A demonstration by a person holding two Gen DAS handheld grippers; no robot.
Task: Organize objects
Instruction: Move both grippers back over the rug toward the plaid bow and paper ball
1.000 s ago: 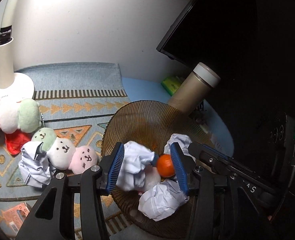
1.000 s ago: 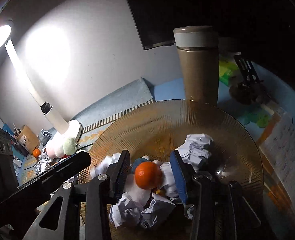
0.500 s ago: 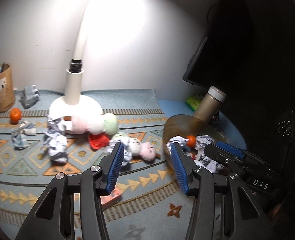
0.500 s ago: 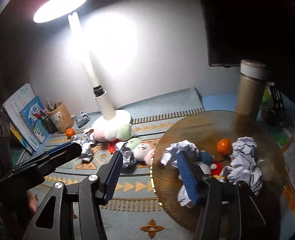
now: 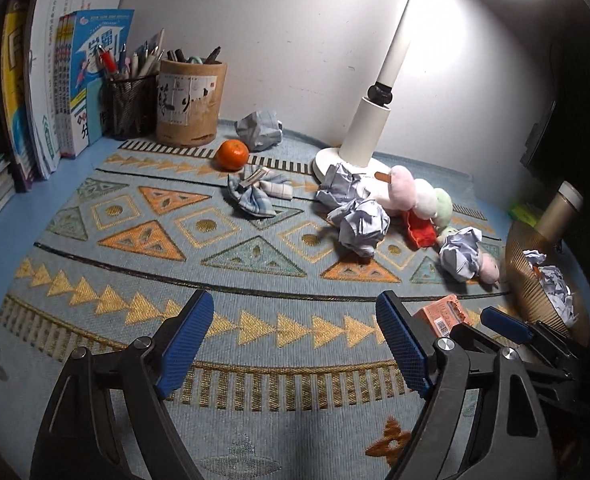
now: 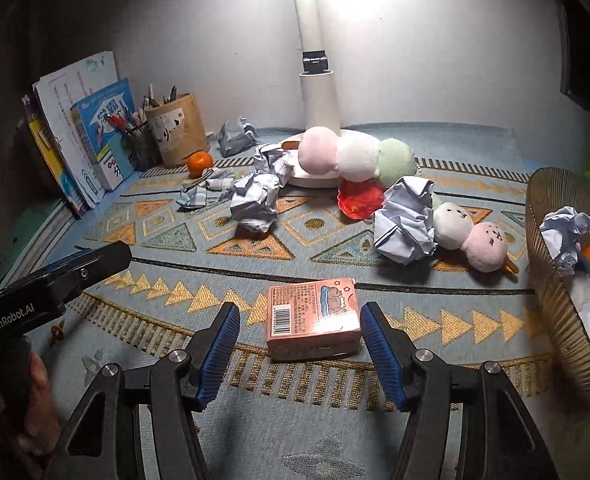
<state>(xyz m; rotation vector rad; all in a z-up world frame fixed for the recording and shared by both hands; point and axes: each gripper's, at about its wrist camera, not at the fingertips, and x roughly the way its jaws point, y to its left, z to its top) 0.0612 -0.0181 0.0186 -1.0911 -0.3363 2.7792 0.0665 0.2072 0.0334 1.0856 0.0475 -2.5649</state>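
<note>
R gripper point(image 6: 300, 346) over patterned mat point(image 6: 199, 280), jaws just been opening; pink box point(image 6: 314, 322) sits between pads, R pad v. close, contact unclear. Amber ribbed bowl point(image 6: 555, 292) at R edge w/ crumpled paper + orange. L gripper point(image 6: 67, 280) at L edge.

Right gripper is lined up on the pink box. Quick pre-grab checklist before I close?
1. Right gripper open: ok; jaws have just been opening.
2. Pink box between the jaws: ok, pads not pressing it.
3. Box lying flat on the mat: ok.
4. Nothing else between the jaws: ok.
5. Left gripper open and empty, off to the side: ok.
6. Room left in the bowl: cannot tell.
</note>
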